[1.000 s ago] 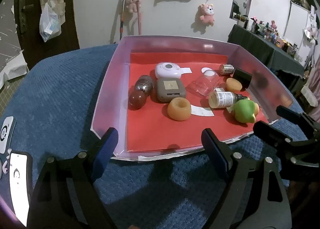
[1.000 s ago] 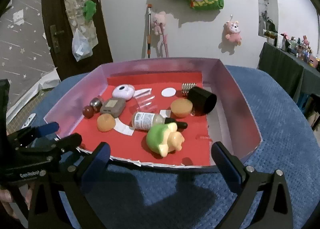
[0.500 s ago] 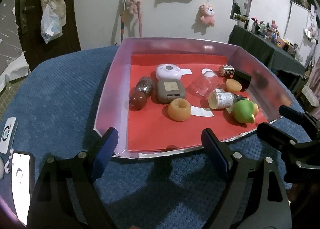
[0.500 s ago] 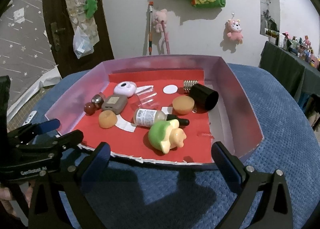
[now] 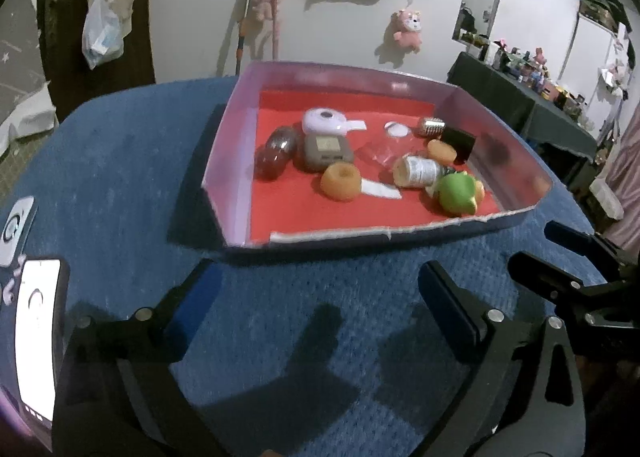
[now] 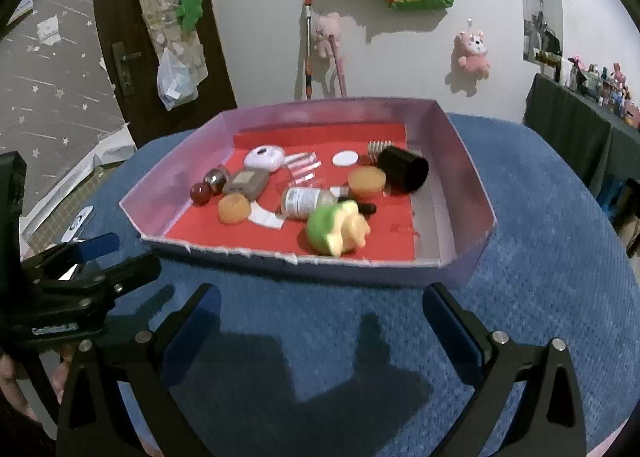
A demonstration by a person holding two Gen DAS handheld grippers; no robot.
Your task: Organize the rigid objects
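One tray point(image 6: 460, 145), two orange rings point(image 6: 234, 208), one bottle point(image 6: 304, 201).
Bottle lies flat, cap pointing right; left gripper point(image 5: 320, 297) jaws opening, empty; right gripper point(image 6: 320, 321) wide apart, empty.

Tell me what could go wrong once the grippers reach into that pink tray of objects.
The small white-labelled bottle lies on its side against the green and yellow rubber toy, so grabbing either may roll or shove the other. The clear plastic piece on the red liner is hard to see and could be crushed. The shallow pink tray could slide on the blue cloth if a finger catches its wall.
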